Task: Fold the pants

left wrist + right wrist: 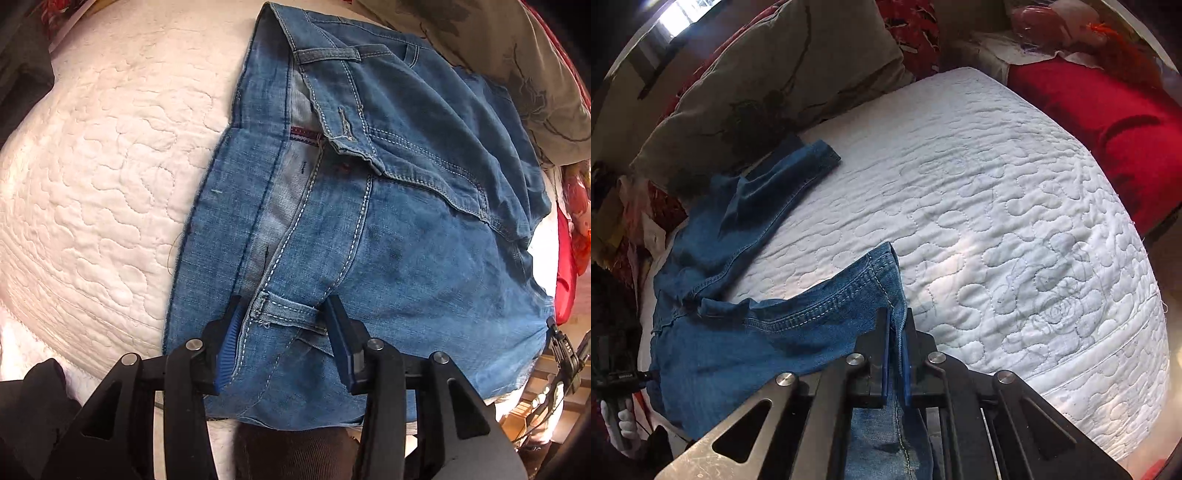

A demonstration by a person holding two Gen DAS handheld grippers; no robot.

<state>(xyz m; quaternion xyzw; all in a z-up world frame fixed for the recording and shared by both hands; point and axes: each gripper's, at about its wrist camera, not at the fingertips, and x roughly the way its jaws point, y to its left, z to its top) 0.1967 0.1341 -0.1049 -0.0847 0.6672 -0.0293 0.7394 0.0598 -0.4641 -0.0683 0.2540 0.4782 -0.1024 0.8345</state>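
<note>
Left hand-held gripper (284, 332) agape, right (896, 354) clamped (tightly)

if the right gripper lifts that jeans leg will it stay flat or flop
Likely flop: the jeans already crease and drape at the right gripper. Probably a firm, non-slippery hold, since its pads pinch a thick seamed edge. The rest should drag across the quilted mattress.

Pants (406, 229) lie on the bed (103, 192), waistband toward the left hand-held gripper (284, 332), legs extending away. Pillow (768, 74) sits behind the pants at the bed's far edge. Right hand-held gripper (895, 354) at one leg's hem.
</note>
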